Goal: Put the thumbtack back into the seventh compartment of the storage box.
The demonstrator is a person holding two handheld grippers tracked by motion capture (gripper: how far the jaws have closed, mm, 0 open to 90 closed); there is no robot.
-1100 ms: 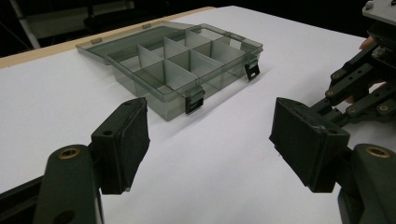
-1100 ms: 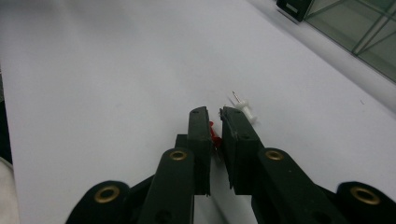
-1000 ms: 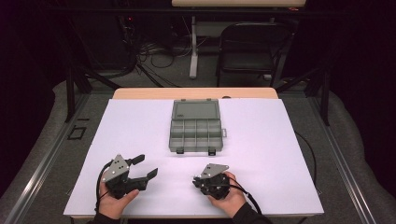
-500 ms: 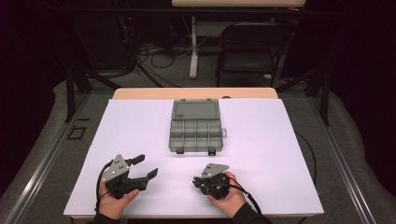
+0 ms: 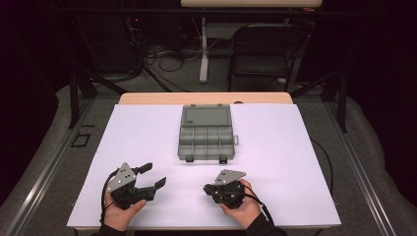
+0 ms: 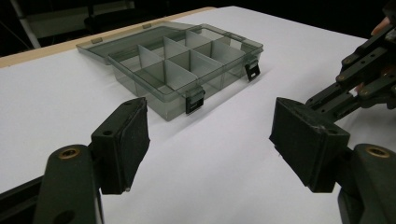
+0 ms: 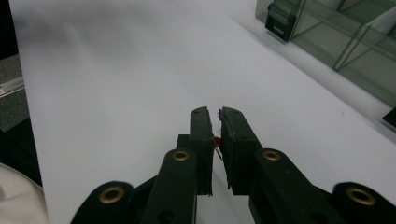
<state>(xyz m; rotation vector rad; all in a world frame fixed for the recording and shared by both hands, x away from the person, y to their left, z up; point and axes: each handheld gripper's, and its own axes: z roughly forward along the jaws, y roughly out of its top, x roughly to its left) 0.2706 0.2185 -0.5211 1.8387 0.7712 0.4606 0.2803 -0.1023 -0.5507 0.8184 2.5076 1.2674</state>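
A clear grey compartment box (image 5: 205, 133) lies open at the middle of the white table, its lid folded back and its cells looking empty. My left gripper (image 5: 149, 176) rests near the front left, open, with nothing between its pads; its own view looks at the box (image 6: 182, 60) past those wide jaws (image 6: 210, 140). My right gripper (image 5: 210, 189) sits at the front middle, pointing left. Its jaws (image 7: 215, 116) are shut on a small red part (image 7: 217, 141) with a thin wire lead, held just above the table sheet. The box's corner (image 7: 336, 32) shows at the upper right of the right gripper view.
White paper (image 5: 147, 128) covers the tabletop, with a strip of wood (image 5: 206, 98) bare at the far edge. A black chair (image 5: 265, 54) and cables stand on the floor beyond. The right gripper's linkage (image 6: 369, 60) shows at the right of the left gripper view.
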